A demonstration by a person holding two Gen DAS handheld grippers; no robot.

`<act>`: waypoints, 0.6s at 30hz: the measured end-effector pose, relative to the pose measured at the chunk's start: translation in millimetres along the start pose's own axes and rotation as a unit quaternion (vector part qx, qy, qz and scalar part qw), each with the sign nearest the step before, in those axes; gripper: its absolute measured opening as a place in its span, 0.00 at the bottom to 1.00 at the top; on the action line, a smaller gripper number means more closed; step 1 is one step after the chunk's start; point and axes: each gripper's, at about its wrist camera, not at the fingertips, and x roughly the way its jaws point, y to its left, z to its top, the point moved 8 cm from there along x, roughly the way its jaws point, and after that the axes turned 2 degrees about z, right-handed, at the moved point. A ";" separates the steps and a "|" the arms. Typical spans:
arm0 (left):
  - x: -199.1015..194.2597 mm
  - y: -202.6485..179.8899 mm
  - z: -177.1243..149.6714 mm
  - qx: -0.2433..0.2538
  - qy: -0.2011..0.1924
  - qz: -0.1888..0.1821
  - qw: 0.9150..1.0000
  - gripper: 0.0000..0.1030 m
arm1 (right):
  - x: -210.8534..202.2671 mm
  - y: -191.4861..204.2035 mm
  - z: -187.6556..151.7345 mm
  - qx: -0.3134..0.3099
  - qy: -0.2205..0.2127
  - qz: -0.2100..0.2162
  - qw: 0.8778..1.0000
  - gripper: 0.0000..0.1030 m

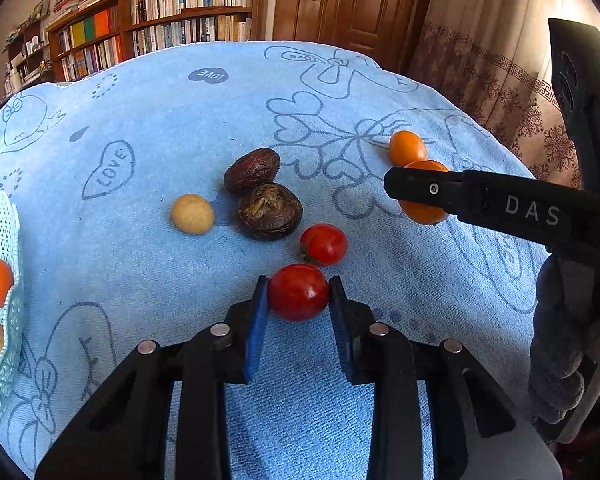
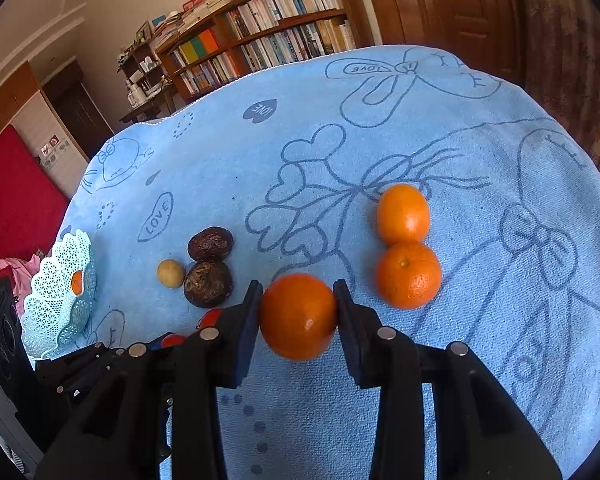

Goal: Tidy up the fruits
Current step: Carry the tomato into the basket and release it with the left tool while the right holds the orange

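Tomato, glossy red and round, sits clamped between the left gripper jaws just above the blue cloth. Right gripper jaws hold a smooth orange mandarin near two others.

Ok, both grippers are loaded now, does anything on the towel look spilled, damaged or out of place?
Nothing stands out. The left gripper holds a red tomato squarely, the right gripper an orange. Loose fruit sits intact on the blue towel, and the basket at the left edge is upright with fruit inside.
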 end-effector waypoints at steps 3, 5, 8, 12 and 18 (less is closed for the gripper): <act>-11.5 6.9 1.4 -0.003 -0.012 0.014 1.000 0.30 | -2.9 1.7 0.9 -0.001 -0.004 0.002 1.000 0.36; -19.1 11.9 2.6 -0.005 -0.020 0.025 0.999 0.30 | -4.2 3.0 0.6 -0.001 -0.004 0.004 1.000 0.36; -30.3 20.6 4.7 -0.013 -0.031 0.038 0.999 0.30 | -5.1 3.5 0.0 -0.001 -0.004 0.005 1.000 0.36; -47.6 34.7 8.7 -0.024 -0.051 0.055 0.997 0.30 | -6.9 5.7 -1.0 -0.001 -0.005 0.006 1.000 0.36; -75.4 59.8 15.2 -0.042 -0.083 0.082 0.992 0.30 | -9.8 9.6 -2.1 -0.003 -0.006 0.011 1.000 0.36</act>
